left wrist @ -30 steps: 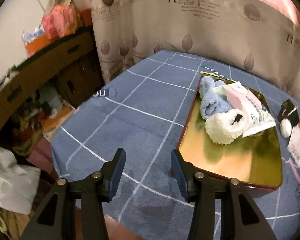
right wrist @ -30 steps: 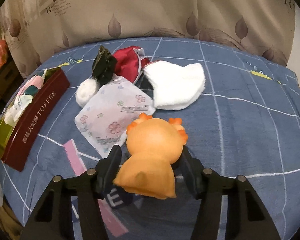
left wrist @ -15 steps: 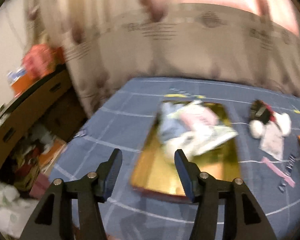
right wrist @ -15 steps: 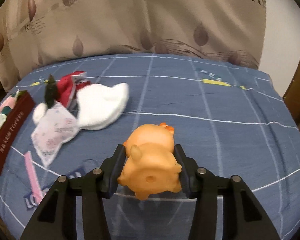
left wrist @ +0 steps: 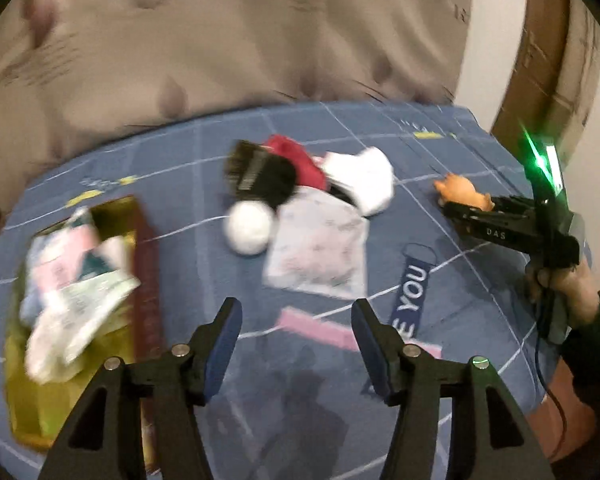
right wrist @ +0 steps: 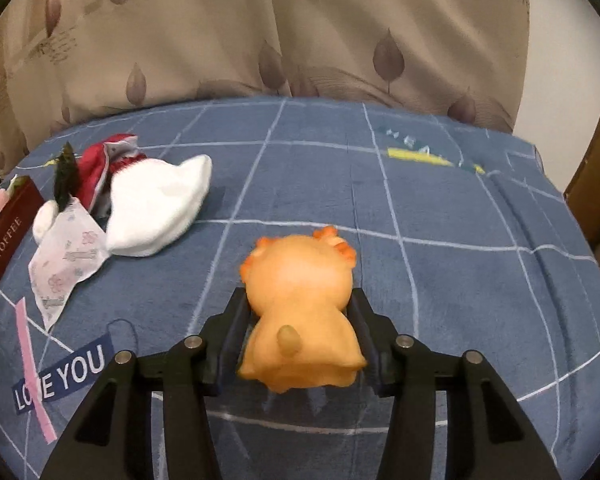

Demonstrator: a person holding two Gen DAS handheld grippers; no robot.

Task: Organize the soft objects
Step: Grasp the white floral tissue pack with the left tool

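Note:
My right gripper (right wrist: 299,294) is shut on an orange soft toy (right wrist: 300,320), holding it just over the blue cover; in the left wrist view the same toy (left wrist: 460,190) pokes out of those jaws at the right. My left gripper (left wrist: 296,308) has its jaws opening with nothing between them, and it hangs in front of a pile. The pile holds a white sock (left wrist: 368,180), a red cloth (left wrist: 296,156), a black item with a white pompom (left wrist: 248,228) and a floral tissue packet (left wrist: 320,252). A dark red tin (left wrist: 144,264) with soft items inside lies at the left.
A blue cover with white grid lines (right wrist: 440,208) spreads over the surface, and a beige curtain (right wrist: 300,40) hangs behind it. A person's hand (left wrist: 560,284) grips the right tool. A brown wooden frame (left wrist: 540,60) stands at the far right.
The left view swung from the tin toward the pile, and its jaws spread wider. The right gripper closed on the orange toy and carried it rightward, away from the pile.

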